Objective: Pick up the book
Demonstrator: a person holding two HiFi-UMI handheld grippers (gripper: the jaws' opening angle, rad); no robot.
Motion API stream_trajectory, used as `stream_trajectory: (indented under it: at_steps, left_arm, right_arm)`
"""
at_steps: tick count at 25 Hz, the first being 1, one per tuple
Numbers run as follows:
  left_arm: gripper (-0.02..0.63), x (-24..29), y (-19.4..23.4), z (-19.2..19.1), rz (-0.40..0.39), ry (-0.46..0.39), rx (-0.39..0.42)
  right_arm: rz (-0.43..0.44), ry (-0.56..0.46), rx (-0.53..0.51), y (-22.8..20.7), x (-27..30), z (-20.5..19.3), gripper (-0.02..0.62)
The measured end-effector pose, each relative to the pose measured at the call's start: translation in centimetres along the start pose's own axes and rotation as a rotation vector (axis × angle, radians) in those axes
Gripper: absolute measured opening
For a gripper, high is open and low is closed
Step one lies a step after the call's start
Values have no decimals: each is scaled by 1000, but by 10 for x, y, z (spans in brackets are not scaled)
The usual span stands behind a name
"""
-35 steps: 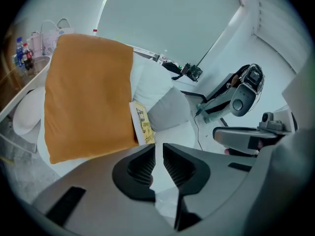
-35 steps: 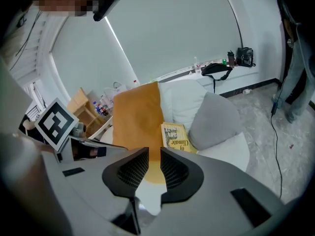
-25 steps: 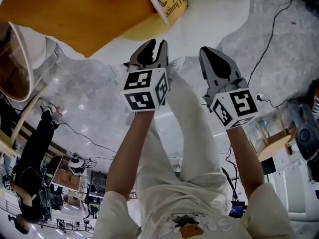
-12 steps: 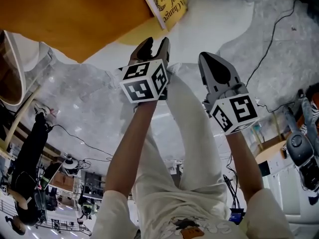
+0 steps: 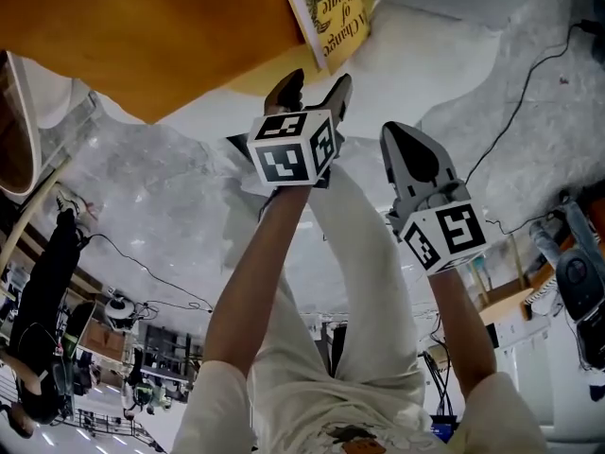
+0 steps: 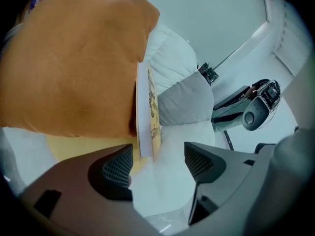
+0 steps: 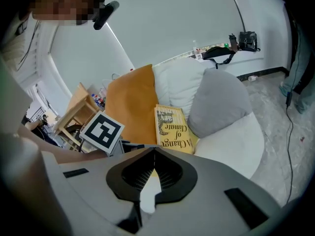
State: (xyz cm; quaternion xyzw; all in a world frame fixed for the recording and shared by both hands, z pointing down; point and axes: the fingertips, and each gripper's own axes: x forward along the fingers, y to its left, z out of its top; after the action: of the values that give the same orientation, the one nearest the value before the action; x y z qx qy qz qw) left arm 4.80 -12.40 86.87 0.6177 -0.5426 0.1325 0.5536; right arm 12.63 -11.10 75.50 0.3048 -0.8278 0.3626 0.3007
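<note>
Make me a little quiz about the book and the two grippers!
1. True or false: the book stands beside the orange cushion.
2. Which gripper is shut, left or right?
3. Fill in: the cushion on the book's other side is ___.

Key:
1. True.
2. The right gripper, with nothing in it. The left gripper has jaws that have just been opening; the book's lower edge is just ahead of them and not gripped.
3. Grey.

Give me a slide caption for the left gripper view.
Left gripper, jaws just opening with nothing between them, aimed at the yellow book leaning edge-on against an orange cushion.
</note>
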Motion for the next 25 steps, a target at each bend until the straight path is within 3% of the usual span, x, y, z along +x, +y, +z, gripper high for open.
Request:
stream_trajectory:
  at_steps: [4,9,17,18,20,24,25]
  left_arm:
    - [349,16,3,-4,5,15,23]
    - [393,30,10,0,-5,-11,-13]
    - [394,57,27,-1,0,-13,-20]
    - [370,59,28,-2,12,-7,-15]
    - [263,61,28,-2,44,-2,7]
    - [221,65,27,-1,50,2,22]
    - [186,66,27,-1,42,2,20]
  right_arm:
    - [-13,5,-18,-7,6,-5,23]
    - [-10,6,-19,-12,12,-9,23]
    - [-13,25,-1,-14,17,-21,23]
    - [-14,26,1,-16,15,-22,23]
    - [-17,27,7,-20,11,-23,23]
    - [-21,28,9,-23,9,-22,23]
    - [-21,28,9,-23,9,-23,23]
